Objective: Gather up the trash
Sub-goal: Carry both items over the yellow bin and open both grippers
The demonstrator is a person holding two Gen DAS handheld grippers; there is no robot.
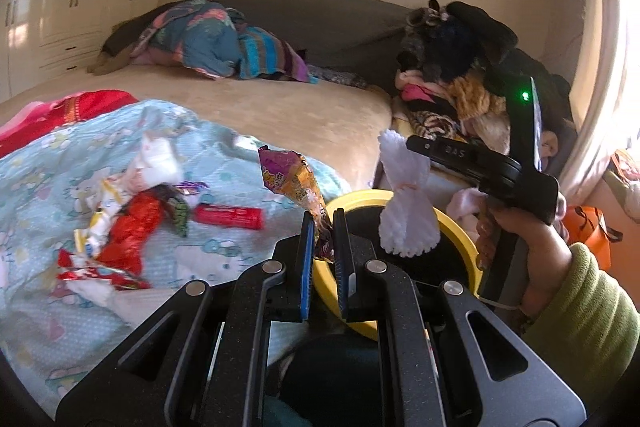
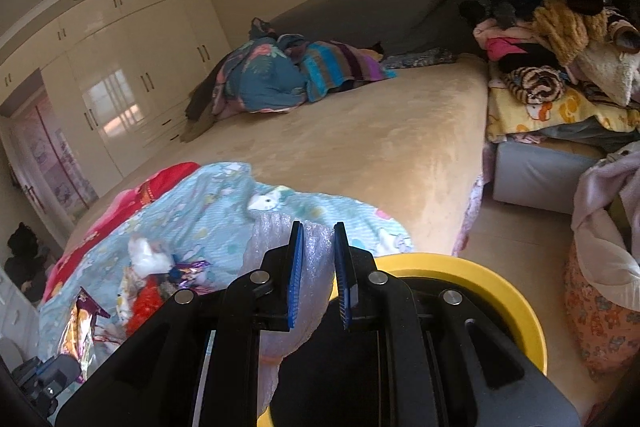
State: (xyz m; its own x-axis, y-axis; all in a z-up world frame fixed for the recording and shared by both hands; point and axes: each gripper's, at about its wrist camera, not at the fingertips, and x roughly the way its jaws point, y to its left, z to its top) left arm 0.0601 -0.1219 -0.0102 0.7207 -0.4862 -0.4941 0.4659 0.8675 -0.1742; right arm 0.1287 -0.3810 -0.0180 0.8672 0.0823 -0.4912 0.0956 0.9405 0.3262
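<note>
Yellow-rimmed bin [image 1: 460, 227] is sitting just beyond and below both grippers: left gripper [image 1: 323, 227] fingers are pinching an upright snack wrapper [image 1: 296, 183]; right gripper [image 2: 318, 247] fingers are clamping white bubble wrap [image 2: 288, 291].

Both grippers are up at the yellow bin [image 2: 500, 279], its dark mouth wide and unblocked below them. In the left wrist view the left gripper [image 1: 324, 231], pinching a wrapper [image 1: 296, 183], is at the near rim, the right gripper [image 1: 404, 195] with its white foam [image 1: 404, 211] just beside it over the opening, so they crowd each other there. Left of the bin the blue quilt [image 2: 224, 211] is cluttered with a litter pile [image 1: 124, 227]. Beyond it the tan bed [image 2: 360, 147] lies bare and open. To the right, a clothes heap [image 2: 560, 47] walls things off; a strip of floor [image 2: 528, 239] runs clear beside the bin.
</note>
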